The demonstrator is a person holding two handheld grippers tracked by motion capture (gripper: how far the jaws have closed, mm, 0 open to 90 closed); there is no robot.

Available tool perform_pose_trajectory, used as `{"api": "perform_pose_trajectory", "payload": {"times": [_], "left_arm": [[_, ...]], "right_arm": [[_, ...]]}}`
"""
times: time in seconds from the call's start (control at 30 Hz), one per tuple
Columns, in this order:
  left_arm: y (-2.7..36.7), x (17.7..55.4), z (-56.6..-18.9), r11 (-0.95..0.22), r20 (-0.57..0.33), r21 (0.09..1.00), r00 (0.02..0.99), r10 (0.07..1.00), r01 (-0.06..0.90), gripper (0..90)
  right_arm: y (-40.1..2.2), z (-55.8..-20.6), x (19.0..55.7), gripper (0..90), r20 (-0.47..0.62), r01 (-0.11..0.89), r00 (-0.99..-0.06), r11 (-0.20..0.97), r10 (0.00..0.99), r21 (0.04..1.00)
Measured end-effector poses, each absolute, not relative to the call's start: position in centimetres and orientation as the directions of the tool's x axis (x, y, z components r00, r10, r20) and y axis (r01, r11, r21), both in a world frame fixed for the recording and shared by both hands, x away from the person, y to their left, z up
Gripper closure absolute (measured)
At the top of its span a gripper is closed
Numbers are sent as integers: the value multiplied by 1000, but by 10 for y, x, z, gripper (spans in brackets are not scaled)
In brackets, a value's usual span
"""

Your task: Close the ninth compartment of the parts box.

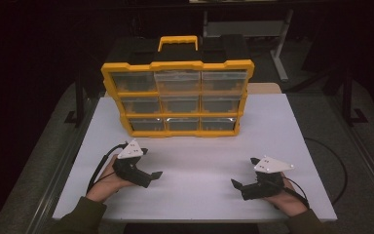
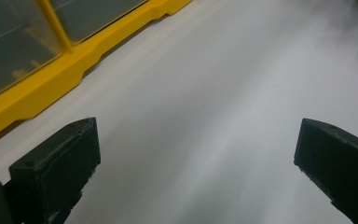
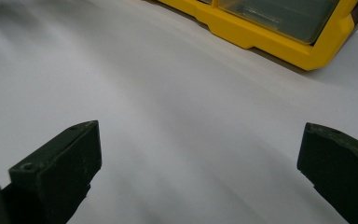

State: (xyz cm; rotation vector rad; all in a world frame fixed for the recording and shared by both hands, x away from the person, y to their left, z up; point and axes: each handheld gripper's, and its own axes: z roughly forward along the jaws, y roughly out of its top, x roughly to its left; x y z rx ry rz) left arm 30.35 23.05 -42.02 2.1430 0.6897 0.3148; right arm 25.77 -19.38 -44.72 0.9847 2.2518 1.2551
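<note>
Left gripper (image 1: 148,165), right gripper (image 1: 246,171) — fingers apart, nothing held — yellow drawer organizer (image 1: 177,97) beyond, white table (image 1: 199,161) between.

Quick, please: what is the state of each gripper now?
Left gripper: open, holding nothing, over the table.
Right gripper: open, holding nothing.

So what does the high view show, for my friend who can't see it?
A yellow drawer box stands on a white table. Nearer the camera, the left gripper and right gripper rest open, apart, holding nothing.
</note>
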Motion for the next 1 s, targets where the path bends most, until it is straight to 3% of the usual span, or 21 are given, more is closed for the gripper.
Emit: {"api": "perform_pose_trajectory", "payload": {"times": [0.37,1.0], "left_arm": [[260,292,-428,-448,-10,810,774,633,377,0],[270,283,-445,-482,10,790,778,628,379,0]], "right_arm": [[-194,-448,258,0,8,398,-683,362,730,843],[-194,-449,258,0,6,401,-679,364,734,841]]}}
